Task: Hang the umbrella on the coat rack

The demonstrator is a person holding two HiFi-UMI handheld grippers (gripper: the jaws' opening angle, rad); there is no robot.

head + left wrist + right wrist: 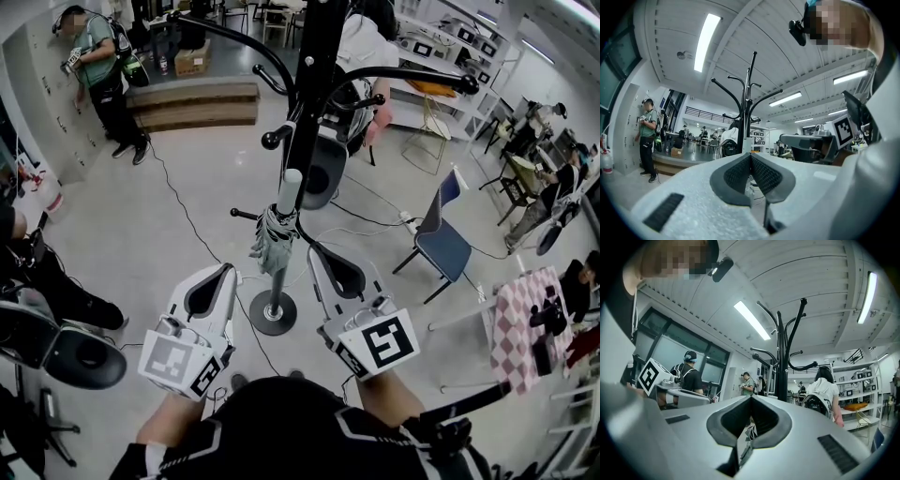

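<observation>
The black coat rack (314, 84) stands straight ahead on its round base (273, 313). A folded grey umbrella (274, 239) with a white handle (291, 190) hangs upright against the pole, beside a low peg (246, 215). My left gripper (226, 271) is shut and empty, a little left of and below the umbrella. On the other side, close to the umbrella's lower end, my right gripper (313, 251) is likewise shut and holds nothing. The rack (749, 108) rises beyond the shut left gripper (750, 155). In the right gripper view the rack (792, 352) towers over the shut right gripper (751, 397).
A blue chair (441, 234) stands to the right, and a checkered cloth (520, 323) lies further right. An office chair (323, 169) with a seated person is just behind the rack. A person (98, 75) stands by lockers at far left. Cables cross the floor.
</observation>
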